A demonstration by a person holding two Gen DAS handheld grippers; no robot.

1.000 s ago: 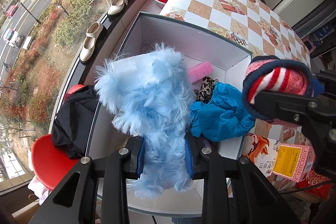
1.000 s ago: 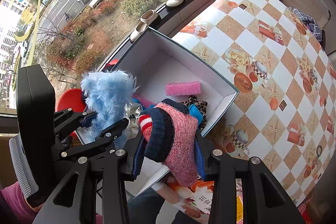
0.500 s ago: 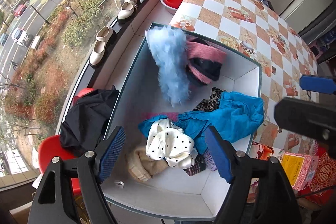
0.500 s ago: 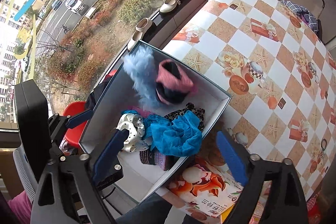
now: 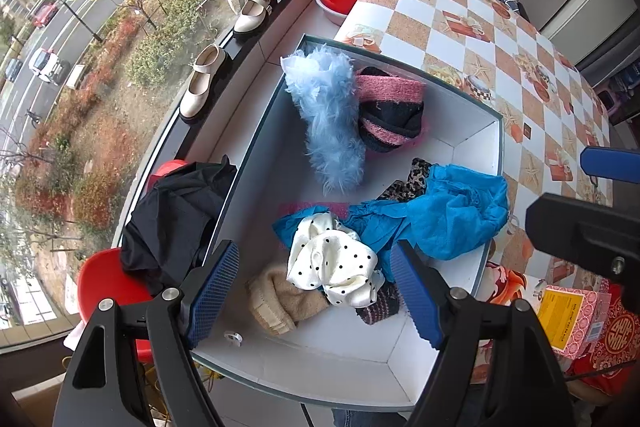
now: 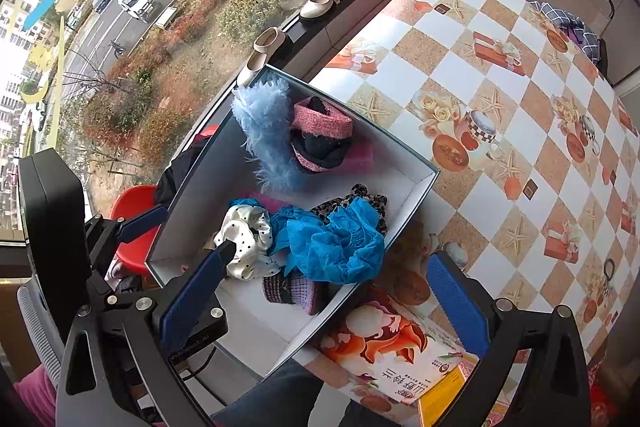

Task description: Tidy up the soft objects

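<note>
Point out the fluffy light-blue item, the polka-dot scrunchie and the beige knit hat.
fluffy light-blue item (image 5: 332,119), left wrist view, middle of its fur.
polka-dot scrunchie (image 5: 332,263), left wrist view, centre of its folds.
beige knit hat (image 5: 280,301), left wrist view, its ribbed body.

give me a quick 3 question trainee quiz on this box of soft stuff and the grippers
1. True or false: the left hand-held gripper grips the fluffy light blue fur piece.
2. What lies directly beside the fur piece in the white cardboard box? A) pink and black knitted hat B) beige leather shoe C) red plastic basin
3. Fill in: the white polka-dot fabric scrunchie touches the crumpled ____ cloth.

Key: 1 false, its jaws stand open with nothing clamped, as do those of the right hand-held gripper. 2 A. 3 blue.
</note>
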